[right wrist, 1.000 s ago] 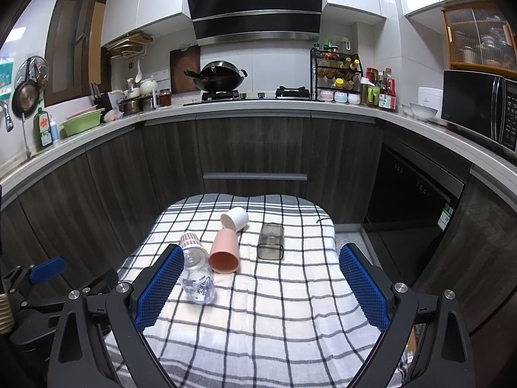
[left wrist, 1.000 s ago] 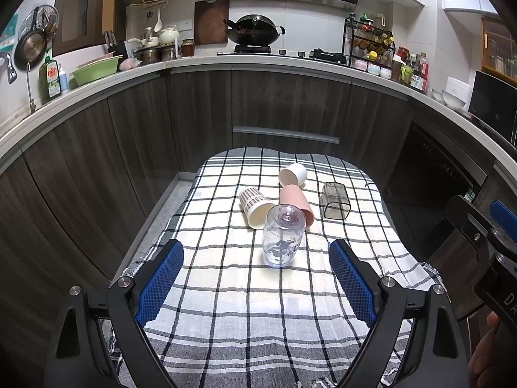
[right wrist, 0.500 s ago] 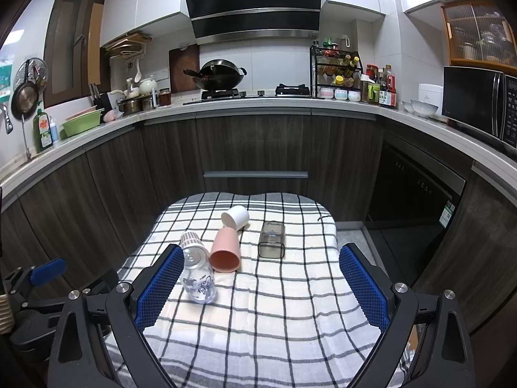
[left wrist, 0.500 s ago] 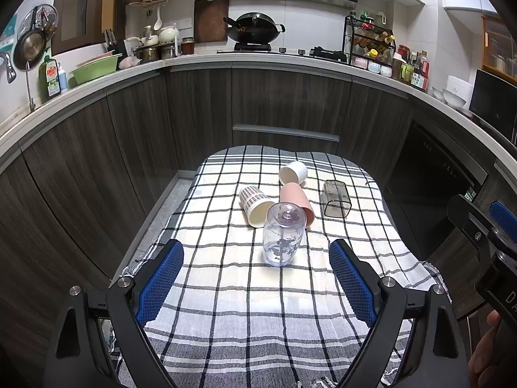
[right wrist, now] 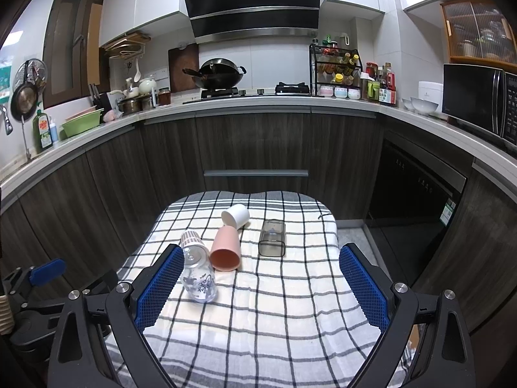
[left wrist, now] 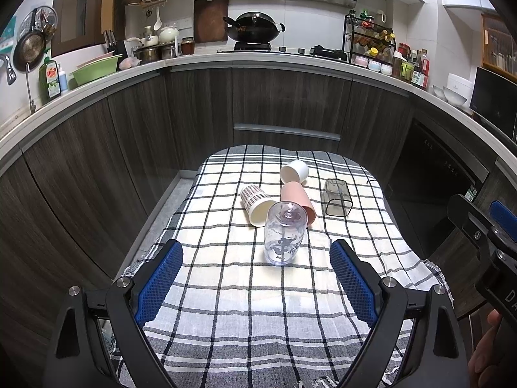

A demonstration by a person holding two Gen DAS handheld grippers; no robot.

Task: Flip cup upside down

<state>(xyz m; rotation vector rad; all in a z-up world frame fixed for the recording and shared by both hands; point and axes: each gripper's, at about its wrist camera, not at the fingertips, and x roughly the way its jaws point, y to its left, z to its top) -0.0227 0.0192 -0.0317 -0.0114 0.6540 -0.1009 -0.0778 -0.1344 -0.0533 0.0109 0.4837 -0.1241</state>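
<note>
Several cups lie on their sides on a checked cloth [left wrist: 226, 291]. A clear printed cup [left wrist: 284, 234] [right wrist: 197, 274] is nearest. Behind it are a patterned paper cup [left wrist: 257, 203] [right wrist: 190, 238], a pink cup [left wrist: 299, 199] [right wrist: 226, 249], a white cup [left wrist: 294, 172] [right wrist: 236, 216] and a smoky clear square cup [left wrist: 336, 197] [right wrist: 272, 237]. My left gripper [left wrist: 257, 284] is open and empty, short of the clear printed cup. My right gripper [right wrist: 258, 289] is open and empty, to the right of the clear cup. It also shows at the left wrist view's right edge [left wrist: 484, 236].
The cloth covers a small table [right wrist: 323, 213] ringed by dark kitchen cabinets [right wrist: 255, 148]. The counter holds a wok [right wrist: 219, 76], a spice rack [right wrist: 336, 69], a microwave [right wrist: 478, 100] and a green basin [right wrist: 80, 124]. The left gripper's body shows in the right wrist view [right wrist: 35, 287].
Both grippers have drawn back and risen very slightly, so the table looks a little smaller. The cups have not moved.
</note>
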